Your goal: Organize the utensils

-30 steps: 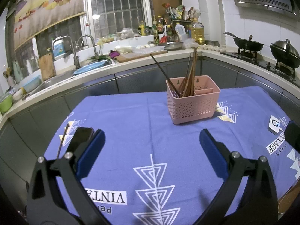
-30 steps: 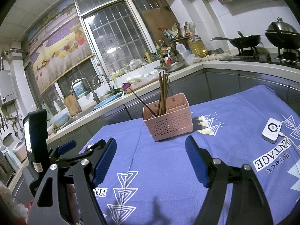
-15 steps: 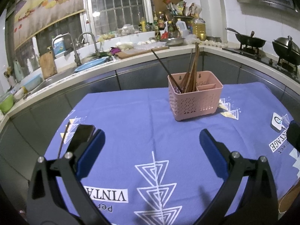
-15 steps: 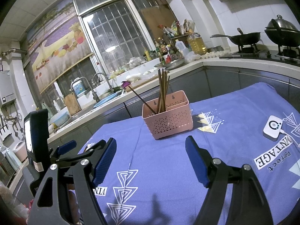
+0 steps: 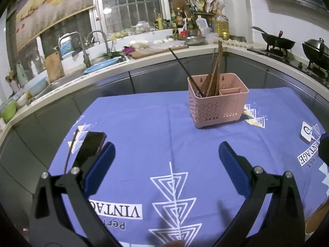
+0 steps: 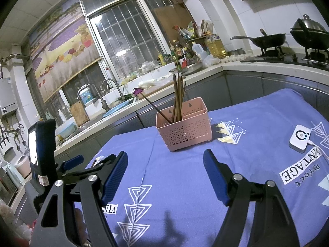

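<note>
On the desk [image 5: 144, 123], which is covered by a blue cloth [image 6: 185, 185] printed with white triangles, a pink basket [image 5: 218, 105] stands toward the far side. Most of the chopsticks [image 5: 213, 76] stand bunched in its larger left compartment, and one dark chopstick [image 5: 183, 68] leans away to the left; the smaller right compartment shows nothing sticking out of it. One more thin chopstick [image 5: 71, 150] lies flat on the cloth near the left edge of the desk, just beside a black phone [image 5: 90, 150].

The left gripper [image 5: 166, 160] hangs over the near part of the cloth with its blue fingers [image 5: 100, 164] spread wide and nothing between them. The right gripper [image 6: 164, 175] is likewise wide apart and empty, its fingers [image 6: 216, 177] pointing toward the basket from well short of it. A small white gadget [image 6: 299, 136] with a cable sits on the cloth at the right, apart from the basket. Behind the desk runs a counter [image 6: 236, 65] with a sink [image 5: 61, 80], bottles and two woks.
</note>
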